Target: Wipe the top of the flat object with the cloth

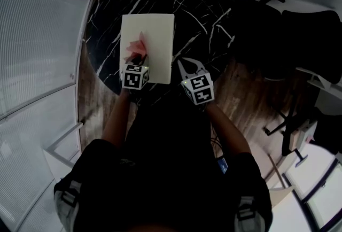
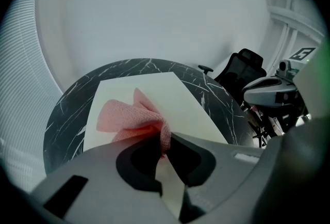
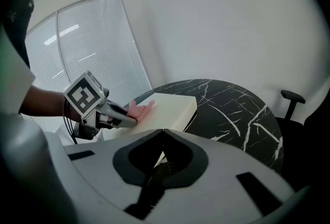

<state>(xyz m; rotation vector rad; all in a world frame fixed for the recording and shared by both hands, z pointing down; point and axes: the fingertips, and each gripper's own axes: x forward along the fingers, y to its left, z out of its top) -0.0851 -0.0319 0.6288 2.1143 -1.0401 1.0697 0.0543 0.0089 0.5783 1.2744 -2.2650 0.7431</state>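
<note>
A round black marble table (image 1: 200, 4) (image 2: 64, 109) (image 3: 234, 109) carries a cream flat board (image 1: 156, 33) (image 2: 154, 91) (image 3: 172, 107), which lies on the side of the table nearest the person. A pink cloth (image 1: 136, 45) (image 2: 129, 116) (image 3: 140, 110) rests crumpled on top of the board, towards its near left part.

The left gripper (image 1: 138, 58) (image 2: 165, 140) (image 3: 131, 121) reaches over the board's near edge. Its jaws are clenched on one end of the cloth, and the rest of the cloth spreads out ahead of the jaws on the board's top.

The right gripper (image 1: 184, 62) (image 3: 163, 130) is over the table just beside the board's near right corner; whether it touches the board cannot be told. Its jaws are pressed together at the tips with nothing between them.

The two grippers are near each other, with the marker cubes side by side at the table's near rim. A dark office chair (image 1: 302, 38) (image 2: 242, 68) stands to the right of the table, and window blinds (image 1: 37, 38) (image 3: 93, 47) run along the left.
</note>
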